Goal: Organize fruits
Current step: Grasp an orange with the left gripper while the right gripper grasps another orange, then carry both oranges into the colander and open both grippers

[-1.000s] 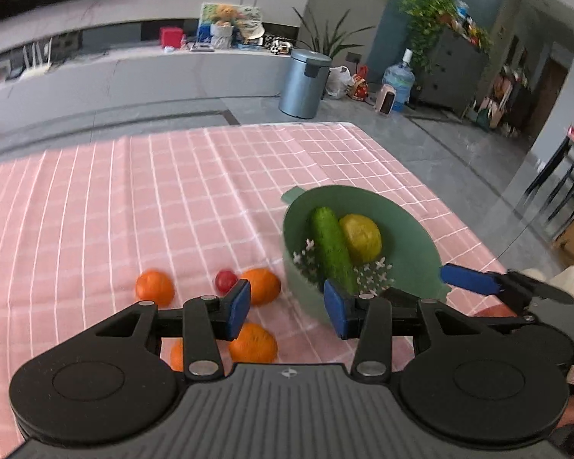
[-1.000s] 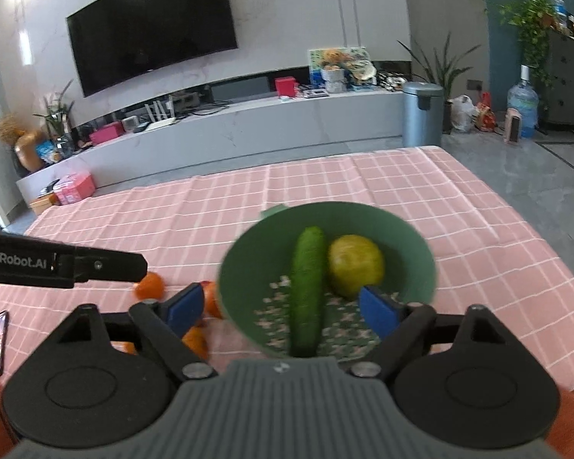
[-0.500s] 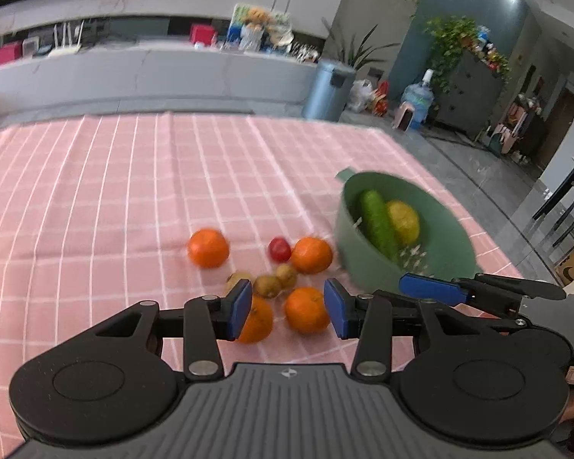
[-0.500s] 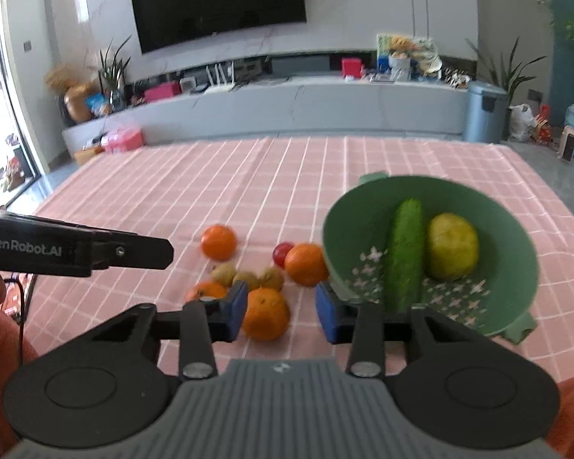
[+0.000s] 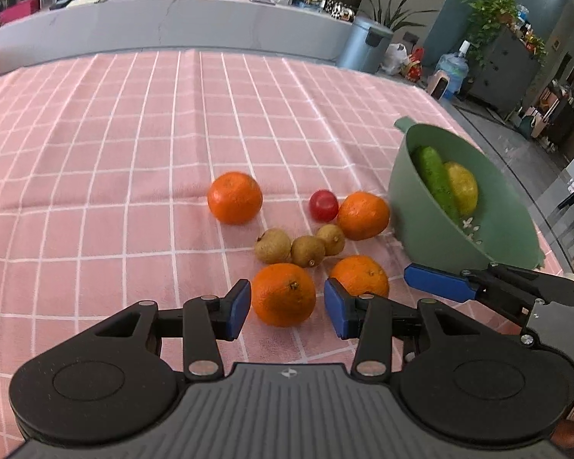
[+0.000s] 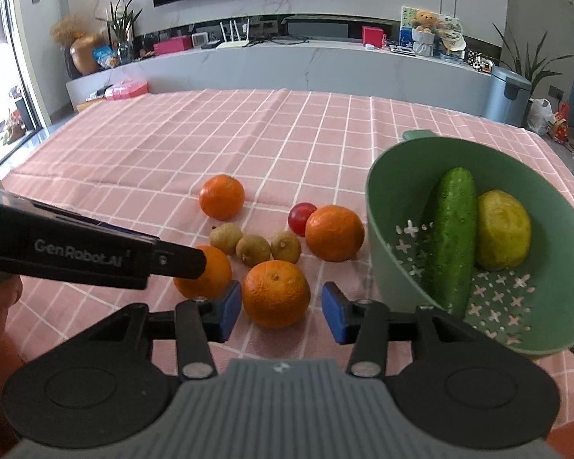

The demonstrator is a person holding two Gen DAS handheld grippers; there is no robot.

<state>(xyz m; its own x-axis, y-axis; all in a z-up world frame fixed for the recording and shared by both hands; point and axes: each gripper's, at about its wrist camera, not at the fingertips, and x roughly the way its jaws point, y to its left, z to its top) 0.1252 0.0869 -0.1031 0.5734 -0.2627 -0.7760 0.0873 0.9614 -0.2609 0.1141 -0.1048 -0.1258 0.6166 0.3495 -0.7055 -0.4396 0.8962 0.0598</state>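
Note:
Several oranges, a red tomato (image 6: 301,217) and three small brown fruits (image 6: 253,248) lie on the pink checked cloth. My left gripper (image 5: 287,313) straddles the near-left orange (image 5: 283,294); its jaws are opening and the pads do not press on it. My right gripper (image 6: 281,311) straddles the near-right orange (image 6: 275,292), jaws opening, with a gap at each pad. A green strainer bowl (image 6: 401,176) to the right holds a cucumber (image 6: 451,229) and a lemon (image 6: 503,229). The left gripper's black finger (image 6: 95,252) partly hides its orange in the right wrist view.
Two more oranges (image 5: 234,197) (image 5: 363,214) lie beyond the brown fruits. The bowl (image 5: 421,229) stands close to the table's right edge. The two grippers sit side by side, nearly touching. Bare cloth stretches to the left and far side.
Both grippers swung left from over the bowl and dropped toward the fruit cluster. The right jaws went from wide to narrow, then opened a little. Each now has an orange between its pads.

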